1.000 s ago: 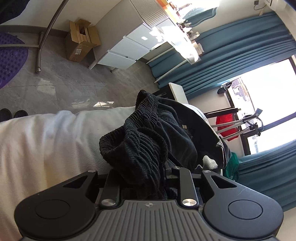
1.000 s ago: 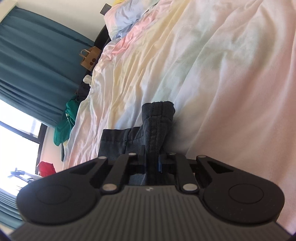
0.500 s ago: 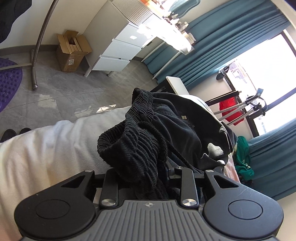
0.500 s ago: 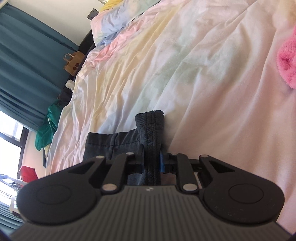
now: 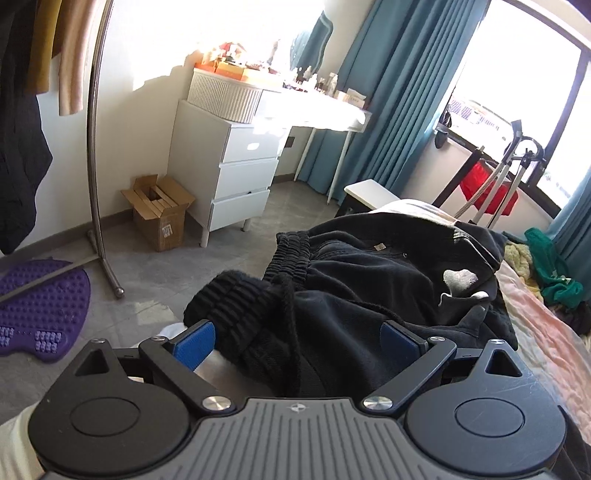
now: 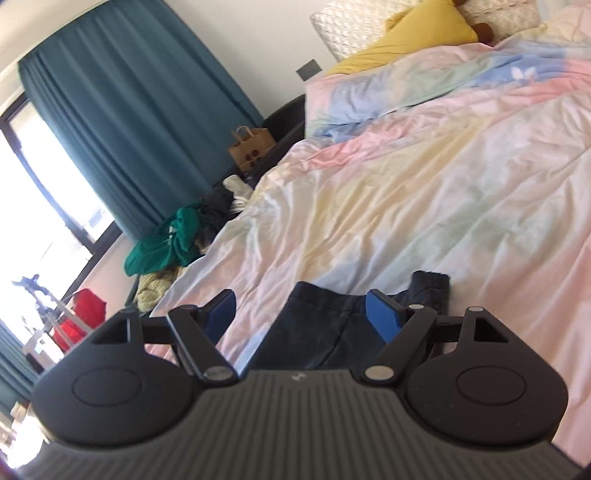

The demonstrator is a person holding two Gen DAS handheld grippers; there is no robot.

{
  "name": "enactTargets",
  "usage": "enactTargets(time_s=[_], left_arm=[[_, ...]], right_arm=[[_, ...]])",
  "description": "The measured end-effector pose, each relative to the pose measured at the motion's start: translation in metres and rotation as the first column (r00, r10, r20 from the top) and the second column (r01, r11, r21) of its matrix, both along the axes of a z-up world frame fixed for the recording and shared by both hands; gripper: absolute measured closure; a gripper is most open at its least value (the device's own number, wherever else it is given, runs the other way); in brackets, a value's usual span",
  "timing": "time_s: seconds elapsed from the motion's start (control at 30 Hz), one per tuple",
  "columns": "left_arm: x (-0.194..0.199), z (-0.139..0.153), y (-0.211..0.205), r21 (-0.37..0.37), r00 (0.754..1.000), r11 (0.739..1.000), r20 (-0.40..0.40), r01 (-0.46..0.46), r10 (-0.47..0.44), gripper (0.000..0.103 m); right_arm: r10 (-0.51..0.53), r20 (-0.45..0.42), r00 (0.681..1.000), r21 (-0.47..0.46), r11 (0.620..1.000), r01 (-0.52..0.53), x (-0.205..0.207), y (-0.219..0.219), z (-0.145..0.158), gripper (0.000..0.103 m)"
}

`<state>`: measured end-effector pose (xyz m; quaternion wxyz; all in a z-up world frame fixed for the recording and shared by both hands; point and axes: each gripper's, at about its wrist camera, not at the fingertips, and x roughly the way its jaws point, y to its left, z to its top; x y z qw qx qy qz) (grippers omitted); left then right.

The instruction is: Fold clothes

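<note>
A black pair of trousers (image 5: 369, 280) with a ribbed elastic waistband lies bunched at the bed's edge in the left wrist view. My left gripper (image 5: 295, 336) is open, its blue pads (image 5: 195, 341) on either side of the ribbed cuff, not gripping it. In the right wrist view the dark trouser leg (image 6: 332, 325) lies flat on the pastel bedsheet (image 6: 424, 192). My right gripper (image 6: 301, 314) is open just above that cloth, holding nothing.
A white drawer unit (image 5: 229, 166), a cardboard box (image 5: 159, 210), a metal clothes rack pole (image 5: 94, 147) and a purple mat (image 5: 40, 306) stand on the floor. Green clothes (image 6: 166, 240) pile beside the bed. Yellow pillow (image 6: 406, 33) at the head.
Both grippers have opened and let go of the black trousers. Both have tilted up, so the views now show the room and the bed more level.
</note>
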<state>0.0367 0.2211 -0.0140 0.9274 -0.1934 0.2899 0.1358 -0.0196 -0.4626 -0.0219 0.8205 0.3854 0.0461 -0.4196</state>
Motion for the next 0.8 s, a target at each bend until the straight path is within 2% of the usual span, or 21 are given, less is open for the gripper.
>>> enactTargets(time_s=[0.1,0.2,0.33,0.43,0.57,0.8], left_arm=[[-0.007,0.008,-0.009,0.039,0.999,0.999,0.046,-0.014,0.012,0.005],[-0.012,0.015,-0.018,0.085,0.996,0.996,0.088,-0.005,-0.003,0.005],[-0.012,0.024,-0.047,0.196,0.989,0.978,0.116,0.072,-0.096,0.004],[-0.011,0.03,-0.078,0.26,0.972,0.955,0.142,0.145,-0.187,0.004],[0.0,0.031,-0.125,0.288,0.944,0.926,0.146,0.246,-0.296,0.003],[0.037,0.024,-0.208,0.308,0.897,0.877,0.128,0.369,-0.422,0.003]], right_arm=[[0.107,0.004,0.994,-0.053,0.993,-0.107,0.017,0.029,0.008,0.023],[0.22,-0.014,0.975,-0.092,0.971,-0.22,0.034,0.064,0.006,0.023],[0.398,-0.096,0.912,-0.171,0.896,-0.409,0.058,0.109,0.006,0.023],[0.49,-0.121,0.863,-0.226,0.833,-0.505,0.068,0.132,0.012,0.024],[0.543,-0.123,0.831,-0.257,0.791,-0.555,0.07,0.147,0.019,0.024],[0.592,-0.069,0.803,-0.194,0.782,-0.593,0.07,0.145,0.016,0.023]])
